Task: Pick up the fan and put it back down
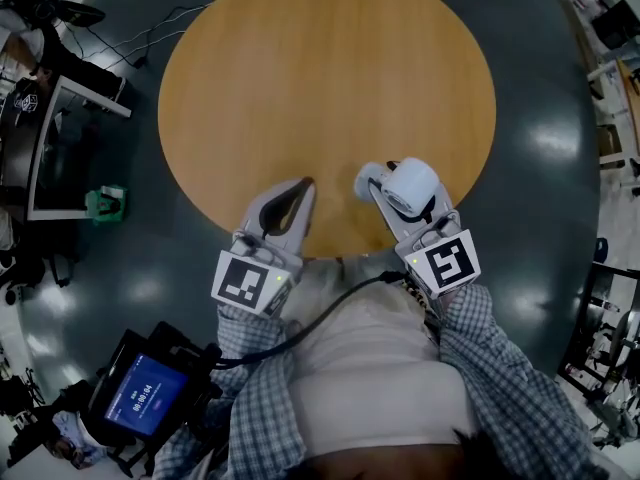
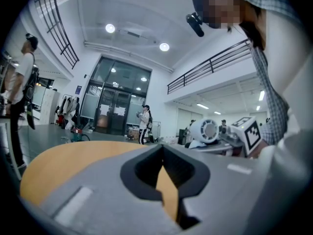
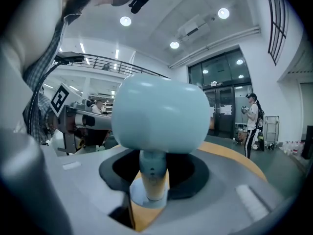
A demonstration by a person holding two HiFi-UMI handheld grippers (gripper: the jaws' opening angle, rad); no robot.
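1. My right claw (image 1: pixel 396 196) is closed on the small pale blue fan with a rounded head and slim stem (image 1: pixel 412 186). The right gripper view shows the stem standing between the two jaws, the dark pads close on either side of it and the round head above them.
2. In the head view the fan sits just right of centre, over the lower edge of the round wooden desk (image 1: pixel 320 88). I cannot tell whether its foot is clear of the wood.
3. My left claw (image 1: pixel 303 185) has its jaws brought together at the tips and holds nothing. In the left gripper view only a sliver of wood shows through the gap behind the tips.
4. The two claws lie side by side near the lower rim of the desk, apart from each other, left one at centre-left.
5. From the left gripper view the fan appears at right of centre, next to the right claw's black-and-white marker cube (image 2: pixel 252 131).
6. A dark screen with blue display (image 1: pixel 145 400) hangs at the lower left of the head view.
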